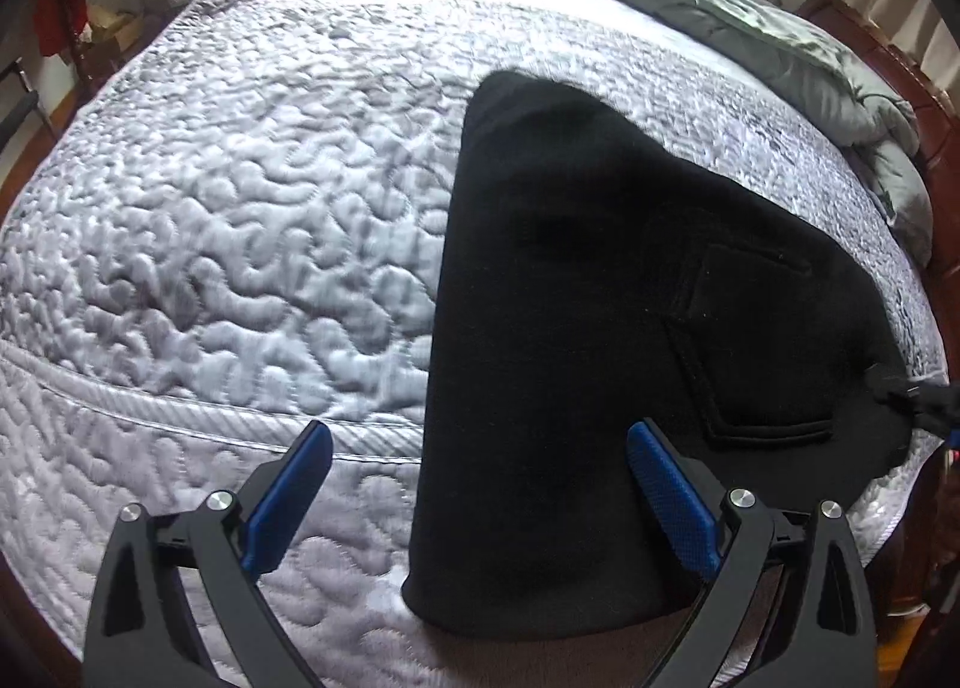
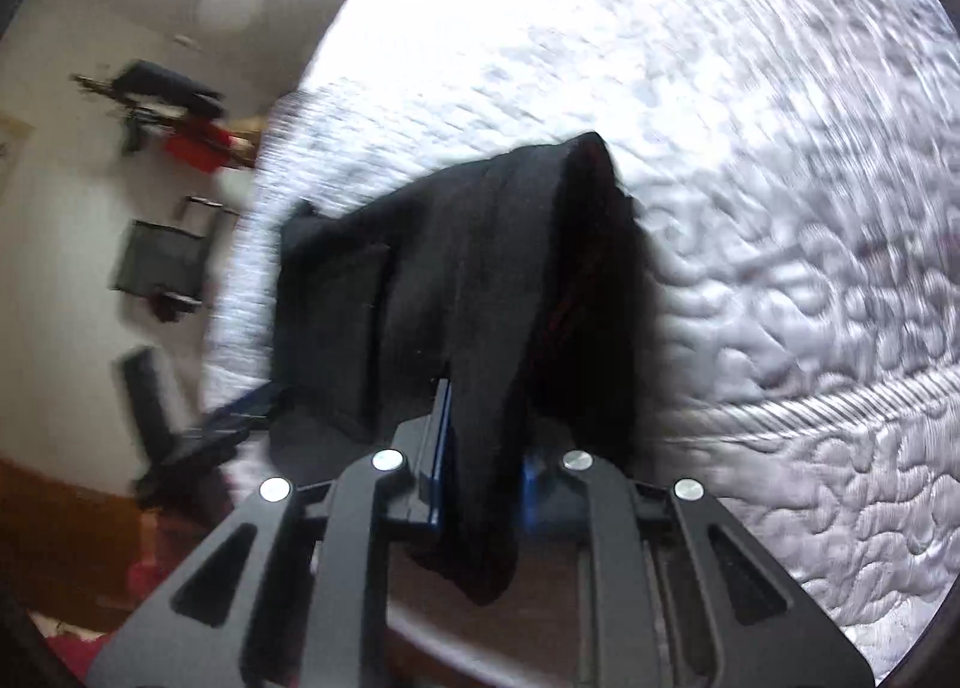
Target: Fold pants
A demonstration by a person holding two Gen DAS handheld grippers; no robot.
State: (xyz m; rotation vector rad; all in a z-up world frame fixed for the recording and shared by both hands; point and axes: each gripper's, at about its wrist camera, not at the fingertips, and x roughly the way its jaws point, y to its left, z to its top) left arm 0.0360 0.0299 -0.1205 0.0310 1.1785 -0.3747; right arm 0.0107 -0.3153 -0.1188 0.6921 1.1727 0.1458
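I see the black pants (image 1: 576, 292) folded flat on the mattress (image 1: 240, 244) at 3 o'clock. My right claw (image 2: 480, 448) pinches them; my left claw (image 1: 480, 484) is spread wide.

Black pants (image 1: 600, 298) are seen spread flat on quilted bed (image 1: 240, 238), one end draped over near edge, back pocket facing up. L gripper (image 1: 477, 448) is held wide open above that end, nothing pinched. Grey duvet (image 1: 750, 16) is bunched at far side.
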